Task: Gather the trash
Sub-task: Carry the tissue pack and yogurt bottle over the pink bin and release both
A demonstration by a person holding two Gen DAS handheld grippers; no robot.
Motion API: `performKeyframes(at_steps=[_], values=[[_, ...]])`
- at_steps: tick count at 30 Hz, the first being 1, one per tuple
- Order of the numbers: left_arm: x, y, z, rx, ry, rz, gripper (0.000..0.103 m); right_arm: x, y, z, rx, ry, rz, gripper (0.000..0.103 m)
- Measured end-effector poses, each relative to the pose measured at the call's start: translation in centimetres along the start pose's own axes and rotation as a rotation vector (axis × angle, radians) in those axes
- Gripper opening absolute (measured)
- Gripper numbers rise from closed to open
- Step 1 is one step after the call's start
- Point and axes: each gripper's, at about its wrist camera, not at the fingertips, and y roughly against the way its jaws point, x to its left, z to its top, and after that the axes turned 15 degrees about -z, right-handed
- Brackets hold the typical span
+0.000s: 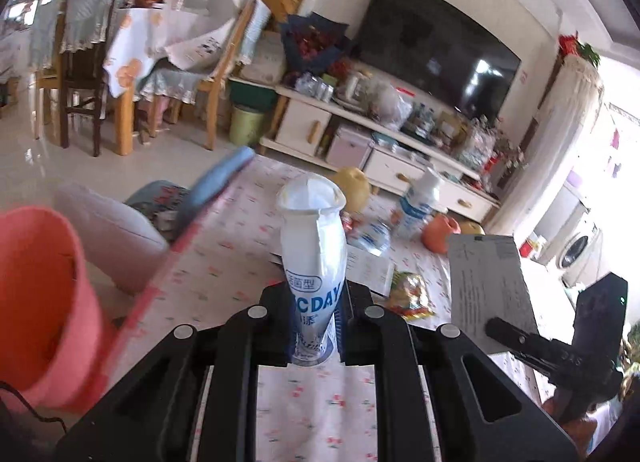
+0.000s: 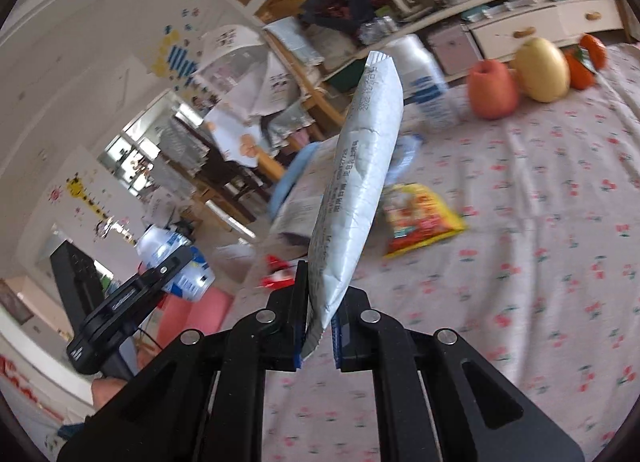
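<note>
My left gripper point(image 1: 314, 328) is shut on a white and blue yogurt bottle point(image 1: 312, 258) with a torn-open top, held above the flowered tablecloth point(image 1: 224, 262). My right gripper point(image 2: 320, 326) is shut on the lower end of a long grey-white printed wrapper point(image 2: 356, 181), which also shows at the right of the left wrist view point(image 1: 486, 290). A pink bin point(image 1: 40, 302) stands left of the table. A yellow snack wrapper point(image 2: 420, 217) and a red wrapper point(image 2: 276, 278) lie on the cloth. The right wrist view shows the left gripper with its bottle point(image 2: 180, 266) over the pink bin point(image 2: 196, 314).
Another white and blue bottle point(image 1: 420, 201), a crumpled bottle point(image 1: 372, 236), an orange apple point(image 2: 492, 89), a yellow pear point(image 2: 542, 69) and paper sheets point(image 1: 368, 266) are on the table. A blue cloth point(image 1: 216, 185) lies at the table's far-left edge. A grey stool point(image 1: 108, 229) stands beside the bin.
</note>
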Motion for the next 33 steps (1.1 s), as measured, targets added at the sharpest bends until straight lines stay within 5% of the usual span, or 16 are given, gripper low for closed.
performKeyframes(at_steps=[10, 20, 29, 32, 33], values=[[6.5, 5.6, 1.8, -0.11, 0.109, 0.09, 0.016, 10.9, -2.7, -2.1, 0.071, 0.176, 0.098, 0.011], [14.3, 10.9, 2.5, -0.2, 0.215, 0.318, 0.016, 23.0, -8.0, -4.3, 0.147, 0.338, 0.178, 0.011], [19.8, 13.3, 3.1, -0.19, 0.292, 0.471, 0.017, 31.5, -14.6, -7.6, 0.26, 0.46, 0.208, 0.011], [21.1, 13.6, 3.2, -0.176, 0.321, 0.501, 0.032, 33.3, -16.8, -8.9, 0.311, 0.489, 0.196, 0.014], [21.4, 13.6, 3.3, -0.174, 0.325, 0.518, 0.047, 33.5, -17.6, -9.2, 0.319, 0.499, 0.16, 0.014]])
